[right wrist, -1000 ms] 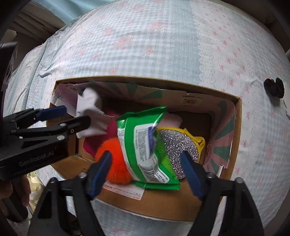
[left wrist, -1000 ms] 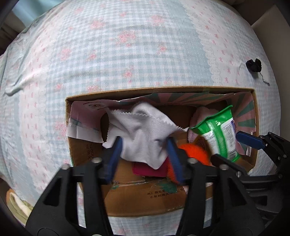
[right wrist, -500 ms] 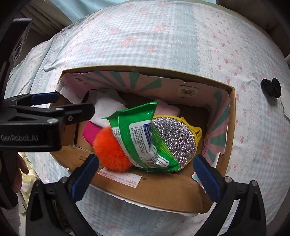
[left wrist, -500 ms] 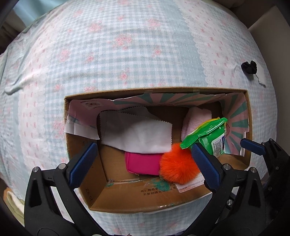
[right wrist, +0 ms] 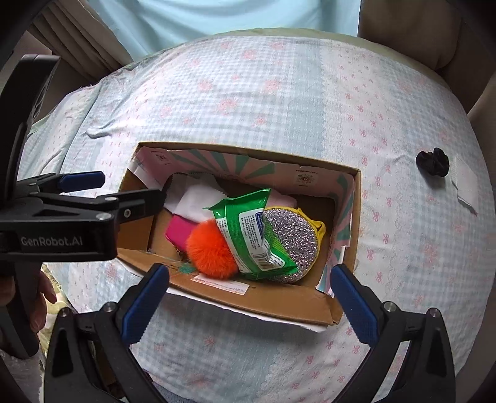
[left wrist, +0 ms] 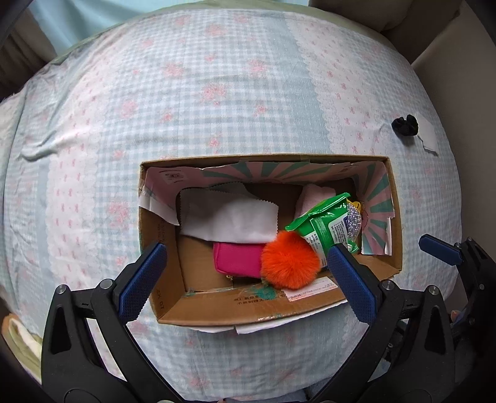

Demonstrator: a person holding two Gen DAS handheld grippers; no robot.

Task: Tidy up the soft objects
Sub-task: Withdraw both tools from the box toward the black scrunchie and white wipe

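A cardboard box [left wrist: 316, 305] [right wrist: 272, 305] sits on the checked bed. Inside lie a white cloth [left wrist: 229, 221] [right wrist: 193, 200], a pink pouch [left wrist: 237, 259] [right wrist: 179, 231], an orange pompom [left wrist: 290, 260] [right wrist: 210, 251], a green wipes pack [left wrist: 328, 226] [right wrist: 251, 231], a silver glitter purse [right wrist: 294, 238] [left wrist: 354, 219] and a pale pink cloth [left wrist: 313, 198]. My left gripper [left wrist: 245, 272] is open and empty above the box's near edge; it also shows in the right wrist view [right wrist: 124, 193]. My right gripper [right wrist: 249, 300] is open and empty above the near edge.
A black scrunchie [left wrist: 404, 124] [right wrist: 432, 161] and a white paper scrap [left wrist: 427, 136] [right wrist: 465, 186] lie on the bedspread [left wrist: 217, 93] at the far right. Curtains [right wrist: 217, 18] and a beige cushion [right wrist: 412, 31] are behind the bed.
My left gripper let go of the white cloth, my right let go of the green pack; both dropped into the box. Both grippers opened wide and pulled back upward.
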